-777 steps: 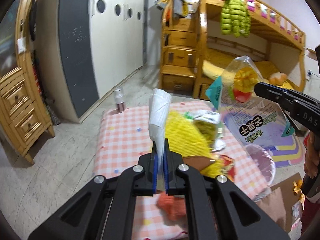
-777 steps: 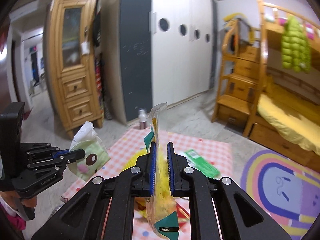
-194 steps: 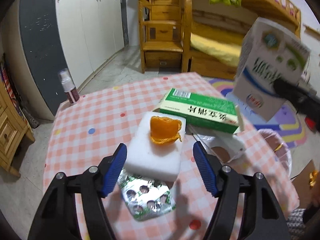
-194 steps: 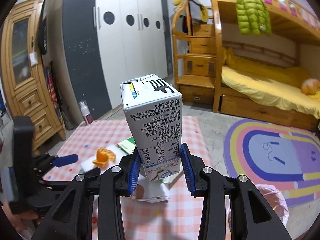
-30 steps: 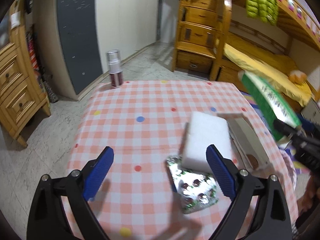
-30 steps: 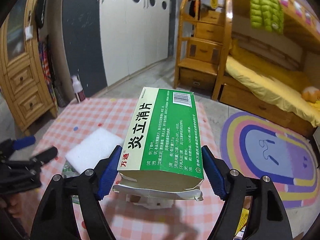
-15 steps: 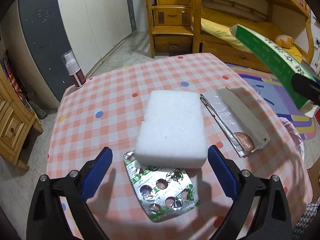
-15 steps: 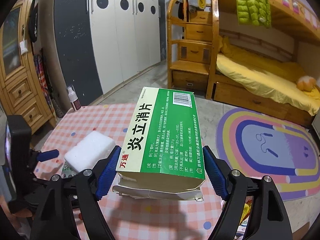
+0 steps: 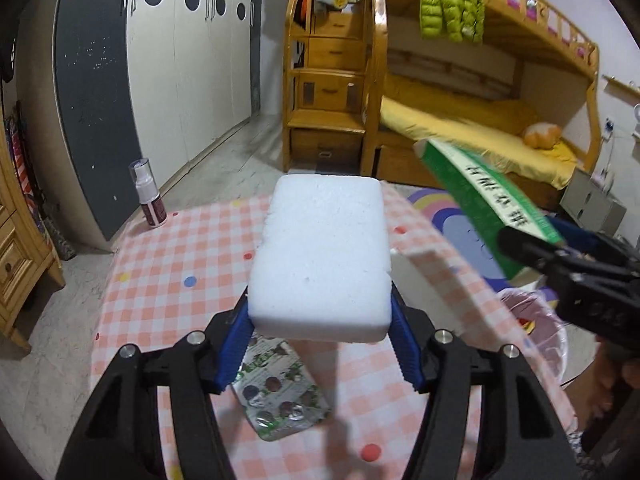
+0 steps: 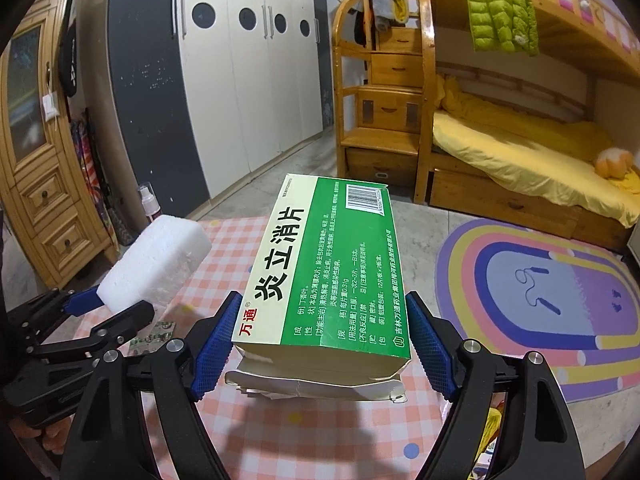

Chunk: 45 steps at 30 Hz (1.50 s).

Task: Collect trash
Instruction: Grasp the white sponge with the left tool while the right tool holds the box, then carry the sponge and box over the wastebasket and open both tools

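Observation:
My left gripper (image 9: 320, 344) is shut on a white foam block (image 9: 324, 256) and holds it above the pink checked table (image 9: 192, 248). The block also shows at the left of the right wrist view (image 10: 156, 264). My right gripper (image 10: 320, 344) is shut on a green medicine box (image 10: 328, 264), held above the table's right side; the box shows in the left wrist view (image 9: 484, 200). A silver blister pack (image 9: 280, 396) lies on the table below the foam. A flat cardboard piece (image 9: 424, 276) lies to its right.
A spray bottle (image 9: 148, 196) stands at the table's far left corner. A bin with a pink bag (image 9: 540, 336) stands on the floor right of the table. A bunk bed (image 9: 460, 128), wardrobe (image 9: 160, 80) and striped rug (image 10: 540, 300) lie beyond.
My left gripper has closed on the foam block and lifted it off the table. The right gripper still holds the green box, moved slightly.

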Each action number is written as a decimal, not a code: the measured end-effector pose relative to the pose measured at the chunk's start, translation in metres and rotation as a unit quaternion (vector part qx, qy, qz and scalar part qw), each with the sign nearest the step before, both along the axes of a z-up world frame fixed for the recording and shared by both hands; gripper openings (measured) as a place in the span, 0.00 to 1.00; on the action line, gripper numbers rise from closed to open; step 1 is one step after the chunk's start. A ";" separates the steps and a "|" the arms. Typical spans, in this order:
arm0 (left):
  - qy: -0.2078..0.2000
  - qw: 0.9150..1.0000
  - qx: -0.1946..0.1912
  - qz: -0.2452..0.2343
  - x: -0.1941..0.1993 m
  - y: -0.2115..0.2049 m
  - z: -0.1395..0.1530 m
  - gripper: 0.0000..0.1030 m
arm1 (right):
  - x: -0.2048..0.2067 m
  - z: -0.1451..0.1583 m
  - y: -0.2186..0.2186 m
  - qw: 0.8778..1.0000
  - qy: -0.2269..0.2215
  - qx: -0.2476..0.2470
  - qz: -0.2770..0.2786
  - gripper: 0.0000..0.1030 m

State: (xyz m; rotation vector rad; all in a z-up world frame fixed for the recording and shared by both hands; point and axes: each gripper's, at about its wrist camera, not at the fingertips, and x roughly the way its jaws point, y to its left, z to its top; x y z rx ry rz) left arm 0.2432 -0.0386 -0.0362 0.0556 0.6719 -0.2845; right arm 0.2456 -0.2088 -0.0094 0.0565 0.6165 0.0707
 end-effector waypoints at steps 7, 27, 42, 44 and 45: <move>-0.010 1.000 -0.015 0.003 -0.001 -0.003 0.009 0.59 | -0.010 0.003 -0.005 1.000 -0.013 -0.006 0.004 0.77; -0.007 0.994 -0.018 -0.110 -0.022 -0.115 0.001 0.61 | -0.078 0.000 -0.100 0.994 -0.017 -0.042 -0.095 0.78; 0.038 0.972 -0.002 -0.231 -0.053 -0.243 -0.050 0.63 | -0.143 -0.060 -0.179 0.982 0.055 -0.036 -0.179 0.79; 0.040 0.970 -0.004 -0.241 -0.053 -0.254 -0.054 0.65 | -0.142 -0.065 -0.190 0.981 0.055 -0.025 -0.186 0.80; 0.040 0.969 -0.003 -0.245 -0.053 -0.259 -0.056 0.66 | -0.141 -0.068 -0.194 0.981 0.053 -0.020 -0.188 0.80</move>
